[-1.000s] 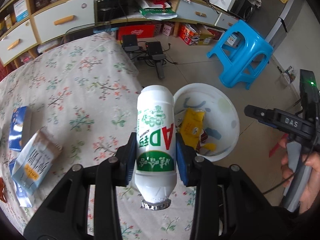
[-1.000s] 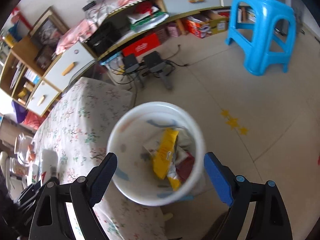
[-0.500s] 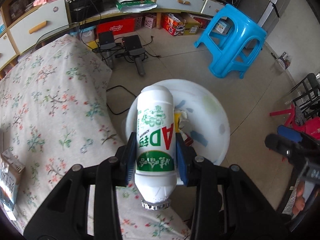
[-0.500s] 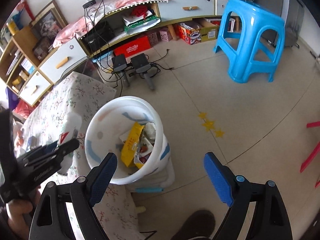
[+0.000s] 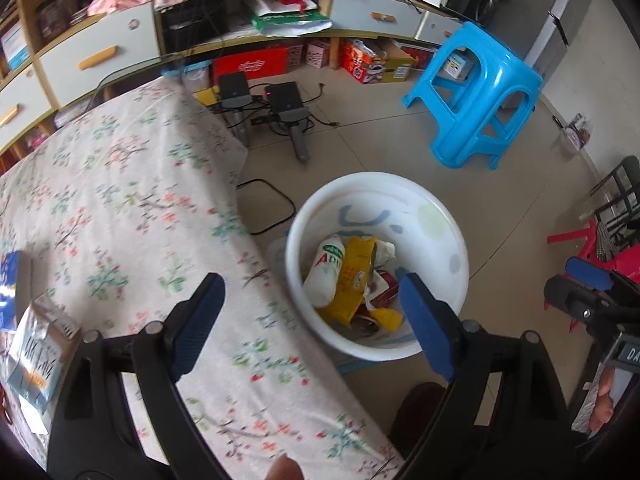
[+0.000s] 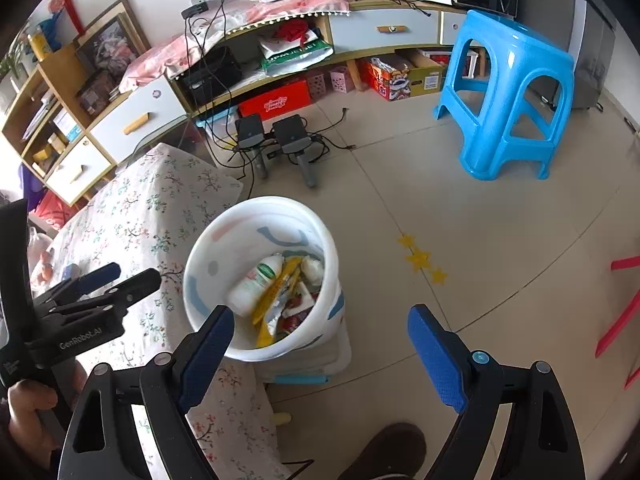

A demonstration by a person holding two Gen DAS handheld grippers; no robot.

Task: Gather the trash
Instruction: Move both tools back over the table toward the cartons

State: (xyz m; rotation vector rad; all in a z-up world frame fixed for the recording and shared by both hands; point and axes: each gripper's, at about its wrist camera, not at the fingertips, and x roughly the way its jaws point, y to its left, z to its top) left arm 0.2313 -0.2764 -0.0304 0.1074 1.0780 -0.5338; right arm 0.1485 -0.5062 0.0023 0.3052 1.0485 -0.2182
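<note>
Lying inside the round white plastic bin (image 5: 440, 216) is the white plastic milk-drink bottle with a green label (image 5: 326, 270), tilted on its side against the bin's inner wall. Beside it sit a crinkled yellow snack wrapper (image 5: 352, 276), a crumpled white paper wad (image 5: 386, 248) and some red-and-white packaging (image 5: 386, 286), all heaped loosely at the bottom. The bin's smooth inner wall carries pale blue, pink and green painted marks. It stands on the tiled floor, just beside the edge of the worktop draped in a floral cloth (image 5: 120, 208).

The left tool (image 5: 312, 320) has just been opening its jaws; they now stand wide apart with nothing between them, hovering over the worktop edge and the bin. Its blue pads (image 5: 200, 320) are textured rubber on black arms. The right tool (image 6: 320, 356) is likewise spread wide and empty, above the bin's rim and the floor.

On the cloth at the left lie a pale silver-blue foil pouch (image 5: 38, 356) and a flat blue packet (image 5: 10, 284). Well apart on the floor stands a glossy bright blue plastic stool (image 5: 476, 96), with two black adapters and cables (image 5: 264, 100) near the long low cabinet with white drawers (image 5: 96, 56).
</note>
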